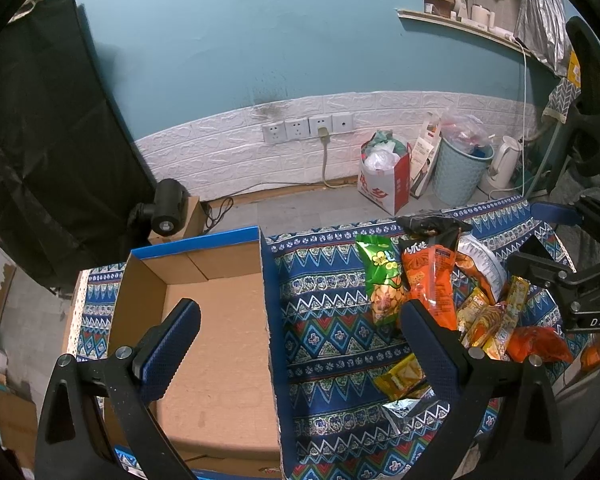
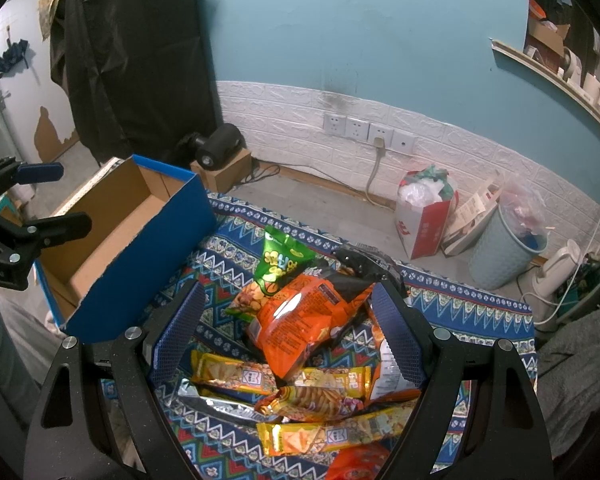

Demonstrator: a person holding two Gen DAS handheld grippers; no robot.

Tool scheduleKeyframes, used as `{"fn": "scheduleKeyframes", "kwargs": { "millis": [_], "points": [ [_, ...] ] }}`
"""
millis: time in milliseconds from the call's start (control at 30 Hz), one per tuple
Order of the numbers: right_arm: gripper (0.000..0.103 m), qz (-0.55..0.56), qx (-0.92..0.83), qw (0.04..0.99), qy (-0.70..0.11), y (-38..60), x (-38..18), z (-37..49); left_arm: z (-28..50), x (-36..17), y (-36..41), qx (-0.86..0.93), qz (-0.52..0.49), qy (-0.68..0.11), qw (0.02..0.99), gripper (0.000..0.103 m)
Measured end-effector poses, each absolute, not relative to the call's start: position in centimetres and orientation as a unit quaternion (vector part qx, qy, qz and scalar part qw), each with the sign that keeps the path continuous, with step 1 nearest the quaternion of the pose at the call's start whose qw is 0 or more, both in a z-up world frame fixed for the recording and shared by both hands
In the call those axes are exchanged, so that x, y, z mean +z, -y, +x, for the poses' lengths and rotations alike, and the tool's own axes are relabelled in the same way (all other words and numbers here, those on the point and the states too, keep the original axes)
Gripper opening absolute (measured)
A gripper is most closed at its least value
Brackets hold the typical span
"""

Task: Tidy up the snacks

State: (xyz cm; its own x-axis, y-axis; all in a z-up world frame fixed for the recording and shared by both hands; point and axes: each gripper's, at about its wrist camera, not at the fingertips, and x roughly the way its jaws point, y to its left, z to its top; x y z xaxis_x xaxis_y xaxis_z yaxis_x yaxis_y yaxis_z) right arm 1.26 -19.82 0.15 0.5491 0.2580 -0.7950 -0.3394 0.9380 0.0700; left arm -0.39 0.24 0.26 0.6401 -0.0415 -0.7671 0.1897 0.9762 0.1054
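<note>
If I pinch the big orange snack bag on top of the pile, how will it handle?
The orange bag looks puffed and glossy, so it is probably light, and may crinkle and slip between the pads. It rests on other packets, so lifting it could shift them.

The snack packets (image 2: 300,332) lie heaped on the cloth (image 1: 324,320), right of the box (image 1: 216,340) at its left edge.

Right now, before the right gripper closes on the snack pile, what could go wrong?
1. The right gripper is open around several overlapping packets, so it may lift the orange bag together with the green bag, or drop one.
2. The box has a tall blue wall beside the pile; a carried bag might catch on it.
3. The left gripper hangs open across that wall, so the two may collide.
</note>
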Motion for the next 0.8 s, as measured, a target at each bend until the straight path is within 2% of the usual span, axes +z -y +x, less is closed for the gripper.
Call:
{"fn": "scheduleKeyframes", "kwargs": {
  "millis": [800],
  "points": [
    [0.084, -0.049, 0.167, 0.877, -0.448, 19.99, 0.26, 1.50, -0.39, 0.27, -0.23, -0.064, 0.088, -0.419, 0.901, 0.102]
  ]
}}
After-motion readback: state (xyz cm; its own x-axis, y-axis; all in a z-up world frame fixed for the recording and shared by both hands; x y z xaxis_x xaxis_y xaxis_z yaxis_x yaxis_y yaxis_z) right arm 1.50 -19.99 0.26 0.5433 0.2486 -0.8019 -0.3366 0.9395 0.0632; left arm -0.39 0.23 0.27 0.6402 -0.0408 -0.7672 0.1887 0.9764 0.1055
